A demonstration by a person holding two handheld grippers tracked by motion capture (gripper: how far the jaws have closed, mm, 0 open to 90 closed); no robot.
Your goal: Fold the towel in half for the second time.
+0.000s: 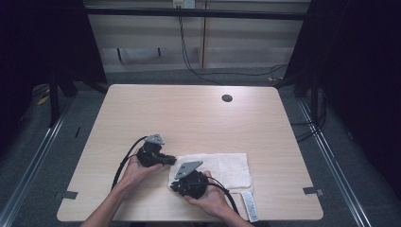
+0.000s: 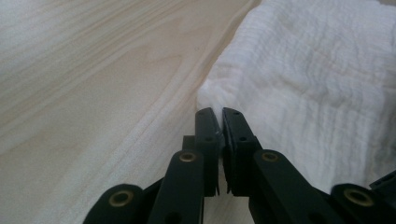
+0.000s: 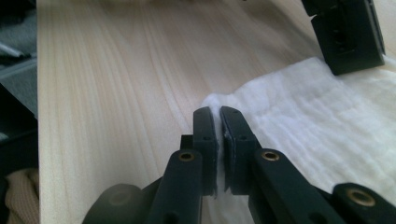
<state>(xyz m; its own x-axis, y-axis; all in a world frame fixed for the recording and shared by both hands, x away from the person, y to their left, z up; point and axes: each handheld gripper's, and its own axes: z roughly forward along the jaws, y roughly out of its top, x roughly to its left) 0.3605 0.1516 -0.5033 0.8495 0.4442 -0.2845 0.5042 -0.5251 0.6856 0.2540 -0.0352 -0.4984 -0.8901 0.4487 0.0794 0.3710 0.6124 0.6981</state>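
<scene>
A white woven cloth [image 1: 222,168] lies folded flat on the light wooden table [image 1: 189,113], near its front edge. My left gripper [image 1: 172,160] is at the cloth's far left corner. In the left gripper view its jaws [image 2: 219,114] are shut on the corner of the cloth [image 2: 317,84]. My right gripper [image 1: 174,185] is at the near left corner. The right gripper view shows that gripper [image 3: 218,112] shut on the cloth's edge [image 3: 327,126], with the left gripper's jaw [image 3: 345,37] resting on the cloth at upper right.
A white printed label strip [image 1: 249,205] lies by the cloth's near right corner. A round cable hole [image 1: 227,98] sits at the back of the table. Grey tape marks [image 1: 70,194] [image 1: 312,191] lie near the front corners. Cables run over the floor behind.
</scene>
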